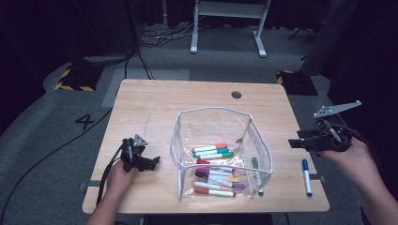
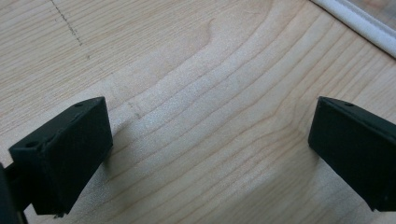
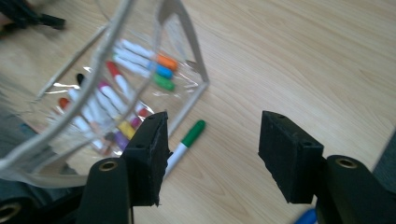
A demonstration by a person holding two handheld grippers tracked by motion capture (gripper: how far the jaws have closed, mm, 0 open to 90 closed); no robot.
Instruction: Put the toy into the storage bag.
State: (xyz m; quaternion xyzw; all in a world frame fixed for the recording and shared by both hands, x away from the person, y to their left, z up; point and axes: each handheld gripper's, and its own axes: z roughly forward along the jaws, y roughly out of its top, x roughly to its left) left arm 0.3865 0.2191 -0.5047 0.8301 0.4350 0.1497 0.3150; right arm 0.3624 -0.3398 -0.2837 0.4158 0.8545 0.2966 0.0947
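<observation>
A clear plastic pouch [image 1: 220,150] with white trim stands open on the wooden table [image 1: 155,101], holding several coloured markers [image 1: 213,151]. A green marker [image 1: 256,165] lies against its right wall, and a blue marker [image 1: 306,176] lies near the table's right edge. My right gripper [image 1: 296,139] hovers at the right edge, open and empty; in the right gripper view the pouch [image 3: 112,79] and the green marker [image 3: 187,140] lie beyond its jaws. My left gripper [image 1: 155,162] rests low on the table left of the pouch, open, with bare wood between its jaws [image 2: 210,140].
A round grommet hole [image 1: 236,94] sits near the table's far edge. Cables [image 1: 56,150] run over the grey floor at the left, and a white stand's legs [image 1: 225,44] rise behind the table. The pouch's white trim [image 2: 355,23] crosses the left gripper view's upper right corner.
</observation>
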